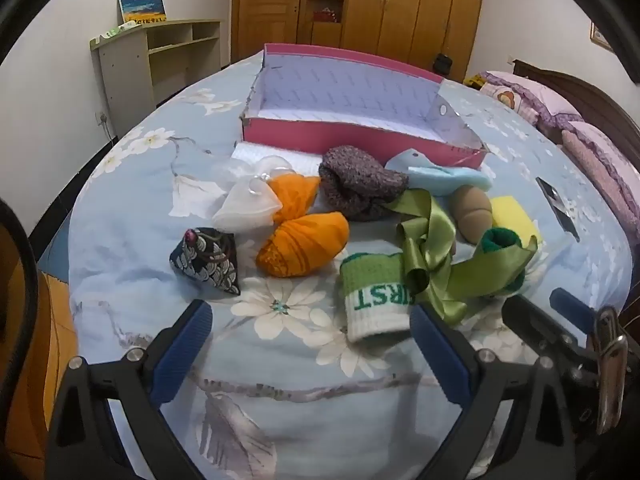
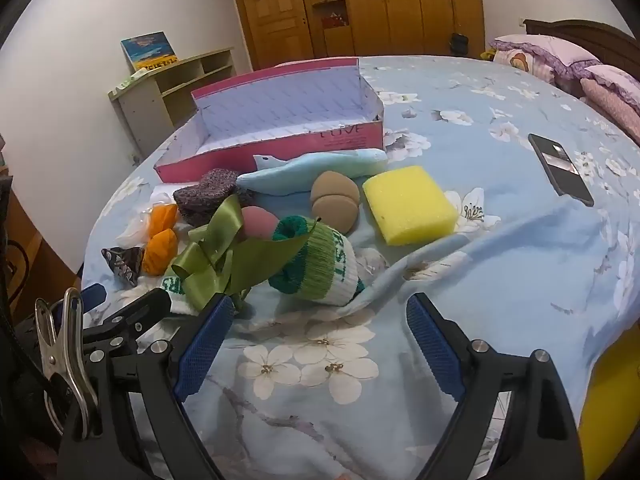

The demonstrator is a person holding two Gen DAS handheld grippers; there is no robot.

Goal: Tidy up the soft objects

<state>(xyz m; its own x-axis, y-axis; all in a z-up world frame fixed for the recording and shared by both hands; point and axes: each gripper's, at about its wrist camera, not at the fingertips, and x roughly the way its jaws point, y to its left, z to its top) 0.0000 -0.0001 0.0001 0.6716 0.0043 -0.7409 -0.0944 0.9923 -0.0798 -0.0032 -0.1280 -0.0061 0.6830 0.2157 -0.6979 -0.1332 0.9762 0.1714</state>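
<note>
Soft items, heaped on bed (image 1: 132, 240) before the empty pink box (image 1: 344, 136). Both grippers, left (image 1: 310, 344) and right (image 2: 320, 344), spread wide, fingers empty. Nearest: green-white sock (image 1: 376, 300), apparently just ahead-right of the left fingers, lying crosswise.

Soft items (image 1: 360, 192) lie before the box (image 1: 352, 136) on the bed (image 1: 280, 420).
</note>
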